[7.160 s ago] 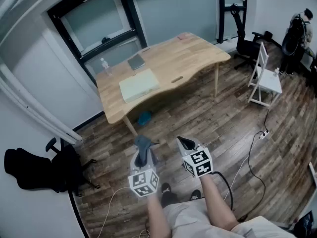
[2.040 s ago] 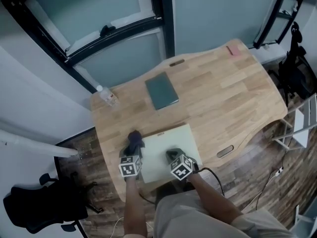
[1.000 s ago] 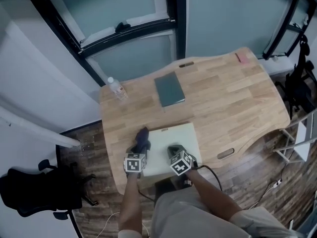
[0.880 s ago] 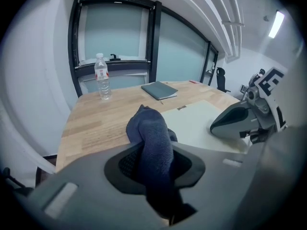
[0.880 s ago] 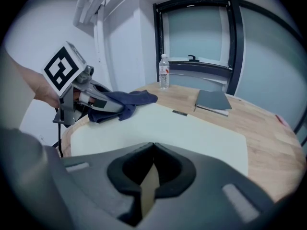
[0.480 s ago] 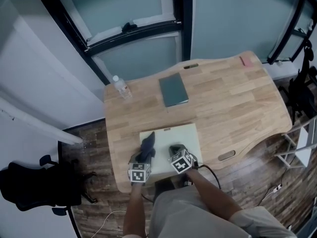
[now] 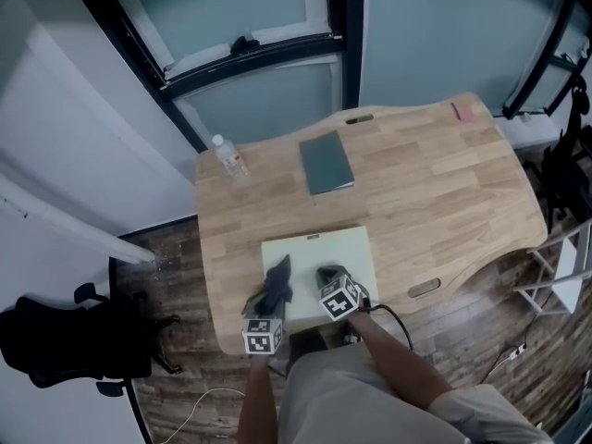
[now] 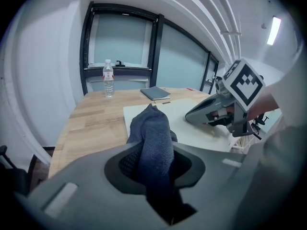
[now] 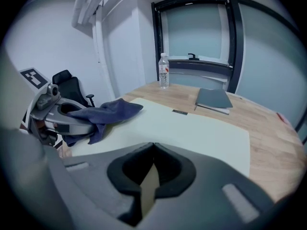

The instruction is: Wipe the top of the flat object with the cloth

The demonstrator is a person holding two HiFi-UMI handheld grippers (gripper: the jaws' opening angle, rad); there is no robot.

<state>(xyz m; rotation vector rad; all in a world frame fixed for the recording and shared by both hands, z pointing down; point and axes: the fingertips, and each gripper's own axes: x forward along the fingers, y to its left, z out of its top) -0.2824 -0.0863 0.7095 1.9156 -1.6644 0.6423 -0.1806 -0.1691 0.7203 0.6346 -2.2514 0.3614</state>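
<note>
From where I stand the wiping looks barely begun: the left gripper (image 7: 266,305), jaws clamped on the dark cloth (image 7: 277,278), trails it onto the pale pad (image 7: 324,248) on the desk (image 7: 425,174), while the right gripper (image 7: 326,276), jaws closed and empty, rests on the pad's near edge.

Notebook (image 7: 326,163) lies behind the board (image 7: 324,252), bottle (image 7: 228,157) farther left

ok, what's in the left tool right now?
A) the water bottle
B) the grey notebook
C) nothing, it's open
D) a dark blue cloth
D: the left tool is shut on the dark blue cloth, which sticks out between its jaws over the pale board. The bottle and notebook sit untouched at the far side of the table.
</note>
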